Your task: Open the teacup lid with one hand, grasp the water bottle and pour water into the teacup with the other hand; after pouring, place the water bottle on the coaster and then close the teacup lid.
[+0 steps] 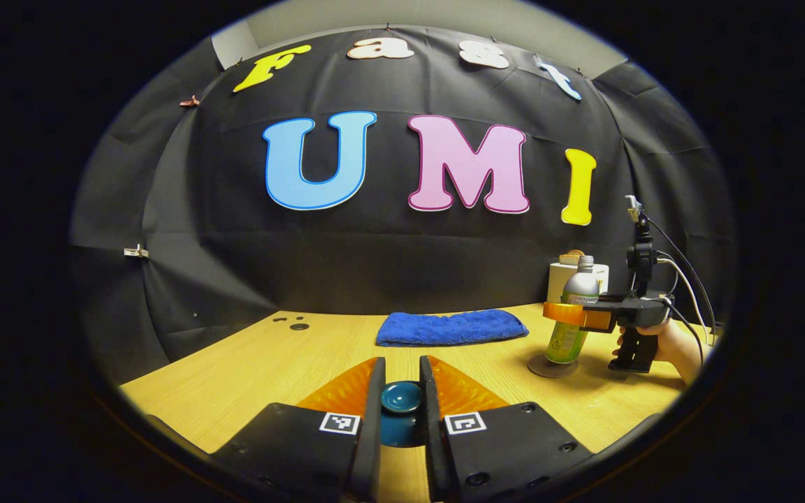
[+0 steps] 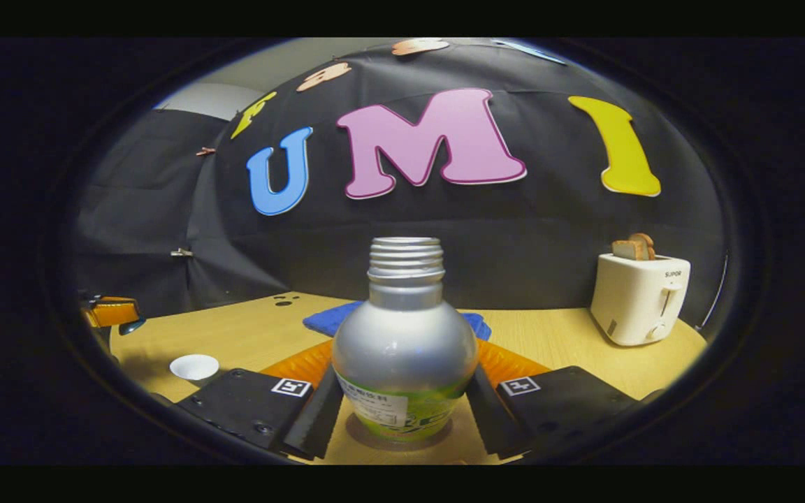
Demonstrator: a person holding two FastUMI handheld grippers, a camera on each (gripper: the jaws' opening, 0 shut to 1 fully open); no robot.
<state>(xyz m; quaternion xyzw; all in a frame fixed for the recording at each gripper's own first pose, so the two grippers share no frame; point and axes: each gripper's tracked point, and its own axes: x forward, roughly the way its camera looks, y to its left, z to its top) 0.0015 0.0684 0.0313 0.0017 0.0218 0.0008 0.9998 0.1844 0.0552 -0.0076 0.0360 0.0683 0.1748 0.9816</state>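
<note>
Held right up close between the fingers of the left gripper (image 1: pixel 402 391) is the lid (image 1: pixel 402 398) of the teacup, a dark teal disc with a round knob; both fingers press on the knob, one on each side. It looks glazed, so probably smooth, hard and liable to chip if dropped or set down carelessly; the knob is the natural place to hold it, and a firm squeeze there seems wise because a rounded glazed surface could slip.

Over on the other side, the right gripper (image 2: pixel 402 405) has its fingers set on either side of the water bottle (image 2: pixel 404 363), low on the body around the green label. In the left gripper view they appear to touch it, and the bottle (image 1: pixel 571 318) stands upright on the round coaster (image 1: pixel 551 365). Its threaded mouth is uncapped. The silver body looks like thin metal, stiff but slick, and its weight depends on how full it is, which I cannot tell. Holding below the bulge seems sensible for tipping.

A small white round thing (image 2: pixel 194 366), possibly the open teacup, sits on the wooden table (image 1: pixel 249 363) to the left in the right gripper view. Farther back lie a blue towel (image 1: pixel 451 327) and a white toaster (image 2: pixel 640 297) with bread in it.
</note>
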